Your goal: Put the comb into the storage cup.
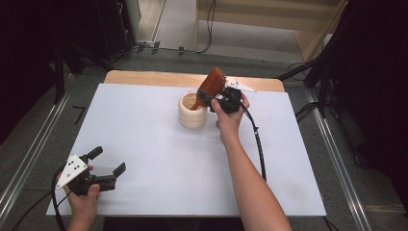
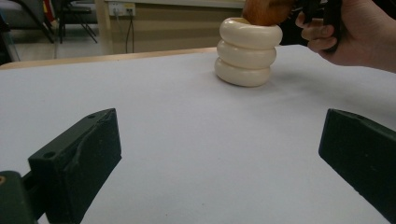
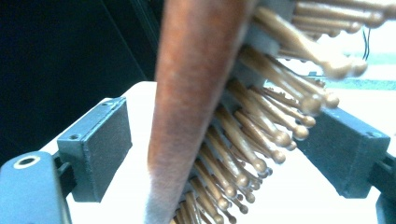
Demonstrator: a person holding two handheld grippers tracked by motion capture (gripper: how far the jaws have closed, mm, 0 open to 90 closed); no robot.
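We see the right gripper (image 1: 211,98) spread around the stiff, light wooden hairbrush (image 1: 211,84), seemingly untouched; left gripper (image 1: 107,162) gapes empty.

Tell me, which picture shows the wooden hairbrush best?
The high view: the whole hairbrush shows there, handle down in the cream holder. The right gripper view shows just its blurry back and wooden bristles up close. The left gripper view catches a small brown bit above the holder.
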